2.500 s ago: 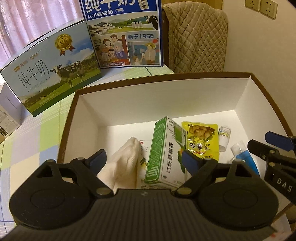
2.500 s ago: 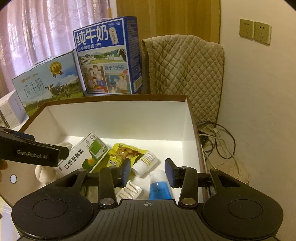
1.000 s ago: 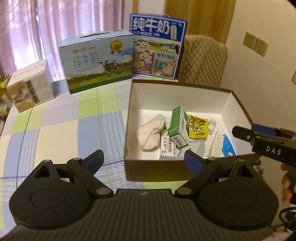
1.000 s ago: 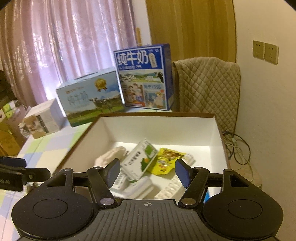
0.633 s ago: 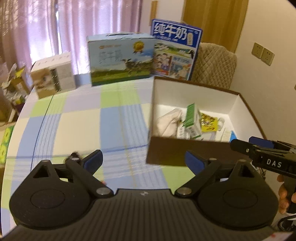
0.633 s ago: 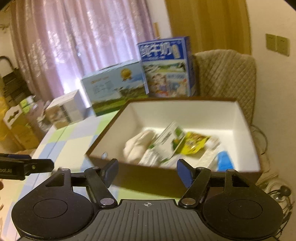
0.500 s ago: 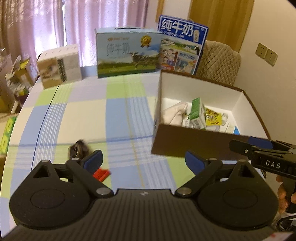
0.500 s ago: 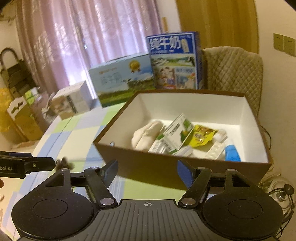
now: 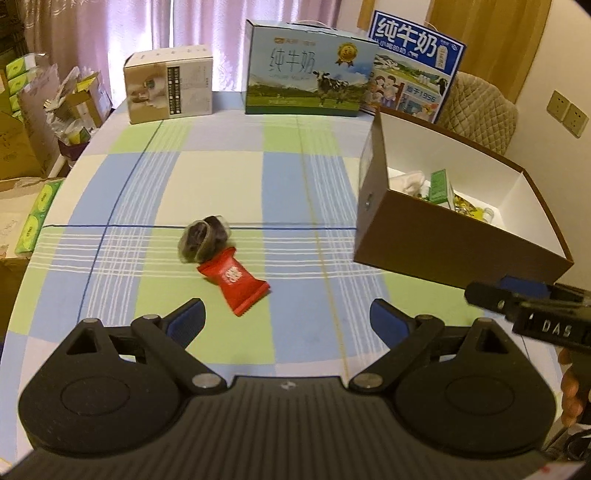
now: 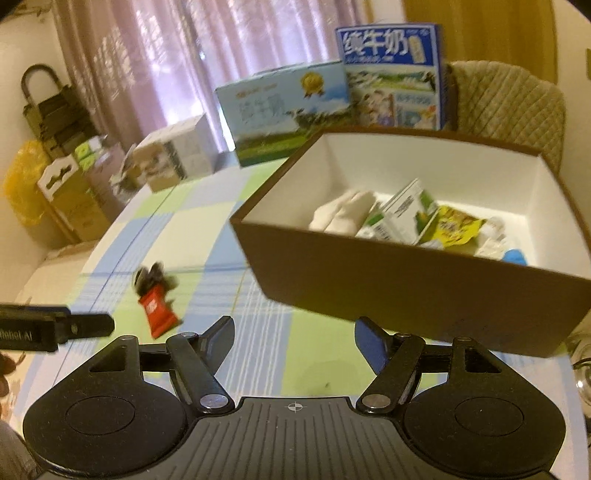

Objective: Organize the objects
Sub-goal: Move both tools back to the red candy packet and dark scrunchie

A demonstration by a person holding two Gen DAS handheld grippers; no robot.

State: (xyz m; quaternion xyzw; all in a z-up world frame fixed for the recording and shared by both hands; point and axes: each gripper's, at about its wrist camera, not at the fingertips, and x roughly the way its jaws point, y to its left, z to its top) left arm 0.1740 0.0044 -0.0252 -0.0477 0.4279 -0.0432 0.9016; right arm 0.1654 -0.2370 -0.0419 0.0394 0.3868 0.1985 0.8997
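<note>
Both grippers have pulled back from the brown box [image 9: 454, 254], which now sits further off at the right.

Left wrist view: the left gripper [image 9: 286, 319], jaws spread and empty, hangs over the checked tablecloth [image 9: 221, 177]. A red packet [image 9: 232, 276] lies touching a dark crumpled wrapper [image 9: 203, 238], well apart from the box. Milk cartons [image 9: 306, 83] and pink curtains [image 9: 166, 26] stand behind.

Right wrist view: the right gripper [image 10: 293, 339] is likewise spread, holding nothing. The blurred box holds what seems a white cloth [image 10: 343, 210] and packets.
</note>
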